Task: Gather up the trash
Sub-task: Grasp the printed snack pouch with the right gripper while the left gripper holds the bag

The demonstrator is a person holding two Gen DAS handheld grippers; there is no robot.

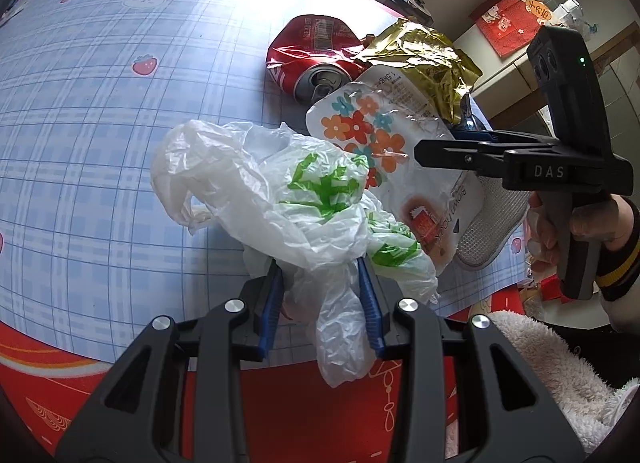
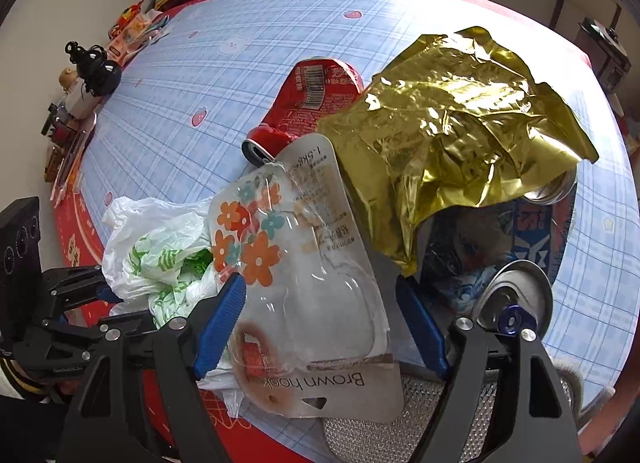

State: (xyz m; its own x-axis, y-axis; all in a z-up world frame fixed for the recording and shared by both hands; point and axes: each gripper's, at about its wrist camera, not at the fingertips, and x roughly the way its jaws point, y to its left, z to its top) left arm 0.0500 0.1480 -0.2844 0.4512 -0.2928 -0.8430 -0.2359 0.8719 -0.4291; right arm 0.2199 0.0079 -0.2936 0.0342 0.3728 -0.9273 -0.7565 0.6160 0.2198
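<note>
Two grippers are at work near the table's (image 1: 100,111) red-trimmed near edge, where the trash lies heaped. The left gripper (image 1: 320,283) is clenched on the gathered neck of the plastic bag (image 1: 256,191), whose white film bulges out ahead of the blue pads. The right gripper (image 2: 320,315) is spread wide, straddling the clear blister pack (image 2: 308,263) without its pads pressing on it, as far as the right wrist view shows.

The pack rests partly on the bag, its far end tucked under the gold wrapper (image 2: 452,135), with the crushed red can (image 2: 316,103) just behind it. A blue can (image 2: 516,267) lies beside the right pad, and a mesh pad (image 2: 400,423) sits beneath the pack.

To do this step well, I'd centre the pack between the pads and close across its stiff printed card rather than the hollow bubble, which will likely flex and slip. Lift slowly, since the wrapper overlapping it may drag along and nudge the cans. Keep the left grip firm so the bag stays put for receiving the pack.
</note>
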